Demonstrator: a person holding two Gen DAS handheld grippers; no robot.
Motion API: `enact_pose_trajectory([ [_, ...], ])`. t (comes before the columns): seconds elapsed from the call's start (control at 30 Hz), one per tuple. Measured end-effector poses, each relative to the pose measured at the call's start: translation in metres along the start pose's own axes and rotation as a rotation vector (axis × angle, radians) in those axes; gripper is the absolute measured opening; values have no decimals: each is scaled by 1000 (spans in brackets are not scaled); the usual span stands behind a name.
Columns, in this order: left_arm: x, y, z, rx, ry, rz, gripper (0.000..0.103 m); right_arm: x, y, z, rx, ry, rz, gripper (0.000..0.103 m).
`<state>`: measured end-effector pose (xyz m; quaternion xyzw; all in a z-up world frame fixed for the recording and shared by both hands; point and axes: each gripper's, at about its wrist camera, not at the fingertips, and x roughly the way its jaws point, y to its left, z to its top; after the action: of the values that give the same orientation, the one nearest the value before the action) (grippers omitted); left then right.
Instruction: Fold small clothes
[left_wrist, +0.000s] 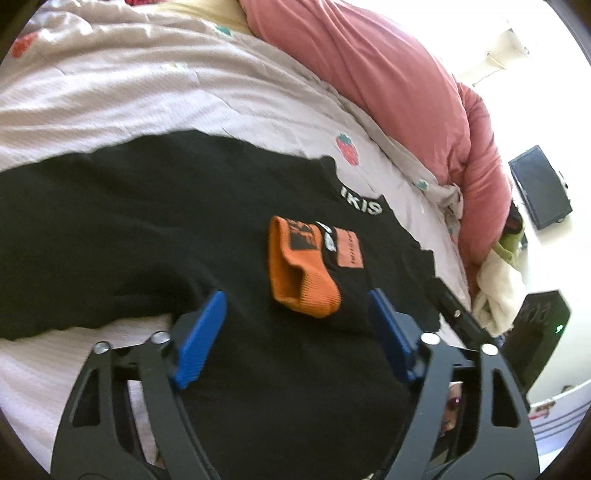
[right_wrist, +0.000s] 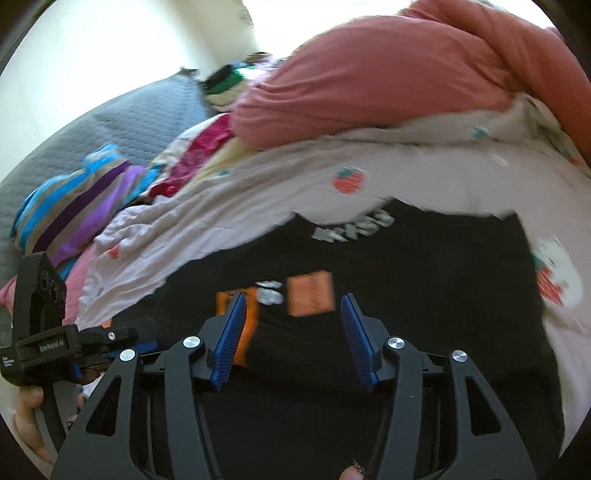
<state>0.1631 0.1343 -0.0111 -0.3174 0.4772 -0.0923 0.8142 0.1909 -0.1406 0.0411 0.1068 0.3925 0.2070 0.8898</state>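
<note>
bed as work surface: one pale strawberry-print quilt (left_wrist: 110, 92), one salmon-pink duvet (left_wrist: 388, 74) heaped along its far edge. one black garment (left_wrist: 147, 221) spread flat on the quilt, white lettering near its top edge, one square orange patch (left_wrist: 349, 248) on it. one orange-cuffed black sock (left_wrist: 299, 273) lies on top of the garment, cuff opening toward the left tongs (left_wrist: 297, 317). left tongs apart, blue pads on either side just short of the sock, nothing between them. right tongs (right_wrist: 293, 321) also apart, nothing clamped, hovering over the garment with the sock's orange cuff just behind its left pad. right wrist view also shows one striped blue-purple cloth (right_wrist: 74, 206) and one grey quilted mat (right_wrist: 140, 118) at far left. view blurred there.
</note>
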Motion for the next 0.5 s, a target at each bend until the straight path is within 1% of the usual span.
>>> enact_pose_trajectory([
  [0.1,13,-3,0,-20,31,-32,65,-10,-19,-5,18,0,-45,52],
  [0.17,22,-2,1,-41,45,-46,65,-16,-32,-9,32,-1,-69,55],
  [0.23,30,-3,3,-57,48,-43,65,-22,-45,-13,51,-5,-96,55],
  [0.3,40,-4,5,-66,51,-24,65,-25,-54,-16,68,-6,-107,55],
  [0.37,48,-5,6,-69,54,-5,54,-30,-66,-20,87,-3,-122,55],
  [0.4,52,-6,6,-63,53,10,52,-32,-69,-21,92,-3,-128,55],
  [0.43,55,-8,6,-52,51,24,45,-35,-75,-23,96,-2,-143,55],
  [0.47,60,-12,5,-33,52,35,27,-38,-78,-24,98,-4,-150,55],
  [0.5,62,-13,4,-20,53,38,16,-40,-81,-25,104,-6,-157,55],
])
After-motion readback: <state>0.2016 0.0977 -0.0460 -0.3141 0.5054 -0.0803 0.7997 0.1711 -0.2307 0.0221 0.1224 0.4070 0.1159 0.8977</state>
